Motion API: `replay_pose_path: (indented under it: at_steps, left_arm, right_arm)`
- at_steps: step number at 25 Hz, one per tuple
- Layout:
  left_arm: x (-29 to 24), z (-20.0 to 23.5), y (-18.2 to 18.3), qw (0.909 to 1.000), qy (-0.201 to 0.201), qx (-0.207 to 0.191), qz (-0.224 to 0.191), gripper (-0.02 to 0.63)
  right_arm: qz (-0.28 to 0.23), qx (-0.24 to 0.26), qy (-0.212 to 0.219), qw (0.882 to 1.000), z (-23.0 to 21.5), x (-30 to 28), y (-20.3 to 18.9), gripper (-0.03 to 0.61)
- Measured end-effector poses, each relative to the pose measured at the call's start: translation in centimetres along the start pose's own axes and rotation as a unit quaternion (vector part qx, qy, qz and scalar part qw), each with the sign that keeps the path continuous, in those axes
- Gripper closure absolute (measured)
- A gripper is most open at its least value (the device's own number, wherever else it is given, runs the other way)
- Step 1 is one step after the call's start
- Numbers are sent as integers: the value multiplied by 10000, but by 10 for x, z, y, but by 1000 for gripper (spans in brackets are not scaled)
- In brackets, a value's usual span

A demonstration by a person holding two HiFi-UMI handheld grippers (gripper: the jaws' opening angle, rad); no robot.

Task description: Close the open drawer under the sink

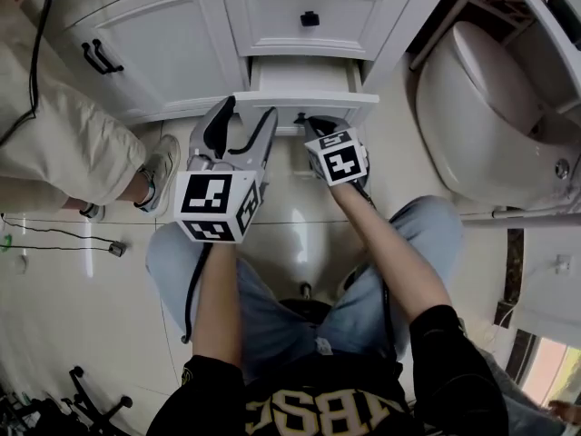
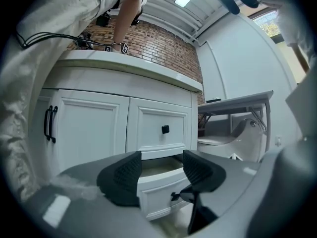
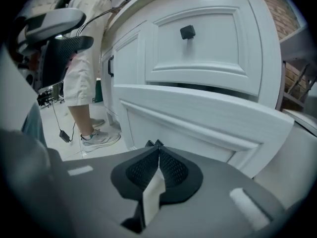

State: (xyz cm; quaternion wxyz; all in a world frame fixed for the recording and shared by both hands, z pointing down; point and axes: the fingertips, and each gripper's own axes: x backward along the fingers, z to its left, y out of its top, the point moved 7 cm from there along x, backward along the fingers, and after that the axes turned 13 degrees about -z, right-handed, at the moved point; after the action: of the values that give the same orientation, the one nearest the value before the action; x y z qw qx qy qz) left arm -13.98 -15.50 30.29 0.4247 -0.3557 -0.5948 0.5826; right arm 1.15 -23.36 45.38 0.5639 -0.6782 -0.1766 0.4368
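None of the closing is done yet. The lower drawer [image 1: 305, 101] of the white vanity cabinet [image 1: 163, 44] stands pulled well out. Its front panel sits proud of the shut upper drawer [image 1: 309, 12], and its bare inside is open to the head view.

Both grippers are at that front panel. The right gripper [image 3: 158, 155] has its jaws pressed together on nothing, with its tips aimed at the lower part of the panel near the small black knob [image 2: 174, 196]. Whether the tips touch the panel cannot be told. The left gripper [image 2: 162, 166] is empty, its jaws spread and framing the panel from just in front.

By this reading the whole push is left: the panel must travel to the far side until it sits flush with the cabinet face. A toilet [image 1: 481, 107] stands at the right and a bystander's shoe [image 1: 162, 166] at the left, both clear of the drawer.
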Motion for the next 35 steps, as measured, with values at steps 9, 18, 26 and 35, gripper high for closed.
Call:
replay_pose_path:
  at_steps: [9,18,26,35]
  left_arm:
    - [-9,1,-8,9999,-15,-44,115,345]
    - [-17,24,-17,9994,193,-144,268,345]
    - [-25,44,-19,9989,415,-18,220,345]
    - [-22,34,-15,9994,299,-104,123,345]
  right_arm:
    - [-369,-457,70,9982,-23,-24,6,566]
    - [-1204,-1858,-50,9752,-62,-61,12,575]
    - [-861,-1184,278,9888,-69,-73,21,568]
    - [-1368,-1655,609,9748,-50,-55,31,377]
